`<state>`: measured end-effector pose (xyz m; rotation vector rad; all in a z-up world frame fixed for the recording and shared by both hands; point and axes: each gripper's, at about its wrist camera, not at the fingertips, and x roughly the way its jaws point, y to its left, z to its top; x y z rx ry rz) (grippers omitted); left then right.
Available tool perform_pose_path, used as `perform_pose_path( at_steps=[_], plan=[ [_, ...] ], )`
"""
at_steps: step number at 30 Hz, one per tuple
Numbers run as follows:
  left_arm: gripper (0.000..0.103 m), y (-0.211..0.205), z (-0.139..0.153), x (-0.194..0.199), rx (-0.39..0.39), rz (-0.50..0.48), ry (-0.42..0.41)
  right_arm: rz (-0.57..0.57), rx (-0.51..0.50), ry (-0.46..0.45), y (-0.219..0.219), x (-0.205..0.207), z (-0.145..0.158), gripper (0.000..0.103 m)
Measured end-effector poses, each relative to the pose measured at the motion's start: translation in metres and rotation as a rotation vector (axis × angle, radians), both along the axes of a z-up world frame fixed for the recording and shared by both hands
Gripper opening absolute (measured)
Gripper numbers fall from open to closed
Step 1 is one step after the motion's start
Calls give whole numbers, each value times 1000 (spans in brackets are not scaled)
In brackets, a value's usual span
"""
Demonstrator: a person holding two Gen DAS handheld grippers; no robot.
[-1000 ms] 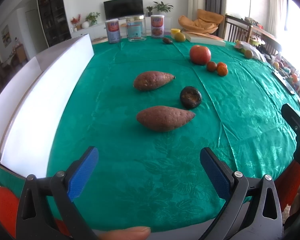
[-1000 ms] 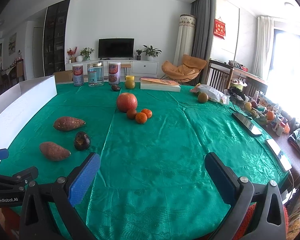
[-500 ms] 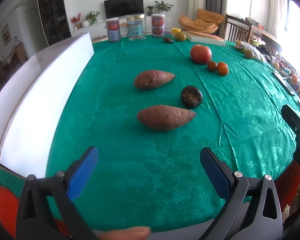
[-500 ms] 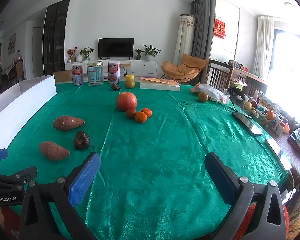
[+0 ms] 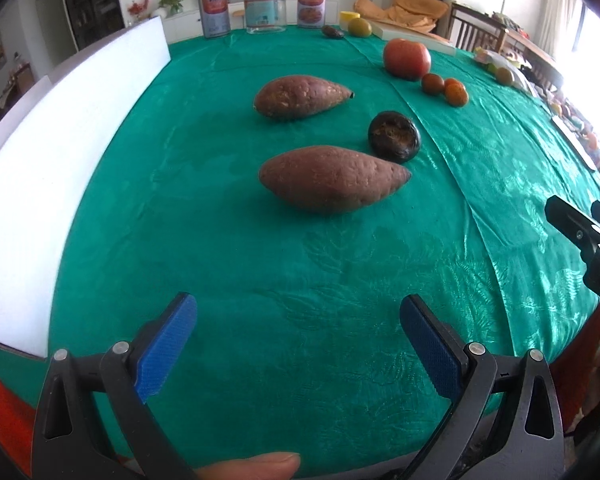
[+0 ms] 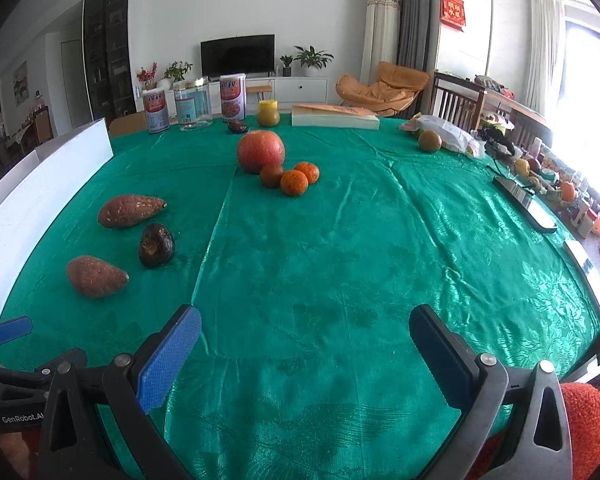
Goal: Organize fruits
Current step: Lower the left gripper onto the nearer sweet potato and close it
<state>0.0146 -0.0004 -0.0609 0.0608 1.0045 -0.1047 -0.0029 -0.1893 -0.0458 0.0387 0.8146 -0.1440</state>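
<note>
On the green tablecloth lie two sweet potatoes, a near one (image 5: 332,178) (image 6: 95,276) and a far one (image 5: 300,96) (image 6: 130,210), with a dark round fruit (image 5: 394,141) (image 6: 156,245) between them. Further back sit a large red fruit (image 5: 406,58) (image 6: 261,151) and three small oranges (image 5: 446,89) (image 6: 292,178). My left gripper (image 5: 298,344) is open and empty, hovering near the table's front edge, short of the near sweet potato. My right gripper (image 6: 306,354) is open and empty over bare cloth.
A white box wall (image 5: 60,152) (image 6: 40,184) runs along the left. Two cans and a jar (image 6: 192,106), a yellow-green fruit (image 6: 269,116), a small dark fruit (image 6: 237,126) and a book (image 6: 334,116) stand at the back. Clutter and a phone (image 6: 524,202) line the right edge.
The left gripper has moved slightly forward toward the sweet potatoes, which look a little larger. The right gripper has barely shifted. Both stay open.
</note>
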Motion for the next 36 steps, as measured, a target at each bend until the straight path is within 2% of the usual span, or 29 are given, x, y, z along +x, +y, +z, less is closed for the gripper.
perform_pose_path(
  at_steps=[4, 9, 13, 15, 18, 23, 24, 25, 26, 27, 29, 32, 33, 35, 36],
  plan=[
    [103, 2, -2, 4, 1, -34, -12, 8, 38, 118, -3, 20, -32, 103],
    [103, 6, 0, 10, 8, -73, -7, 38, 39, 116, -1, 18, -38, 103],
    [101, 10, 4, 34, 34, -201, 109, 53, 39, 113, -2, 17, -37, 103],
    [101, 8, 14, 49, 76, -272, 90, 56, 38, 111, -1, 16, -37, 103],
    [101, -5, 29, 69, 101, -435, 57, 57, 38, 114, -1, 18, -36, 103],
    [99, -33, 25, 84, 158, -594, 44, 62, 40, 116, -3, 16, -35, 103],
    [82, -36, 22, 83, 165, -612, 46, 61, 40, 117, -4, 16, -35, 103],
    [57, -40, 18, 82, 173, -624, 63, 59, 41, 118, -5, 15, -35, 103],
    [53, -39, 16, 81, 183, -610, 66, 55, 43, 119, -7, 15, -35, 103],
    [47, -37, 17, 79, 156, -597, 59, 51, 46, 123, -9, 15, -34, 103],
    [46, -28, 18, 75, 117, -550, 59, 57, 90, 146, -16, 18, -31, 103],
    [46, -10, 19, 66, 89, -438, 40, 85, 272, 163, -43, 40, -18, 103],
    [46, -2, 18, 66, 72, -385, 40, 89, 303, 154, -53, 53, -12, 103],
    [46, 16, 17, 70, 12, -260, 42, 86, 300, 142, -68, 87, 0, 95],
    [46, 25, 17, 73, -21, -205, 45, 94, 288, 143, -72, 108, 3, 82]
  ],
)
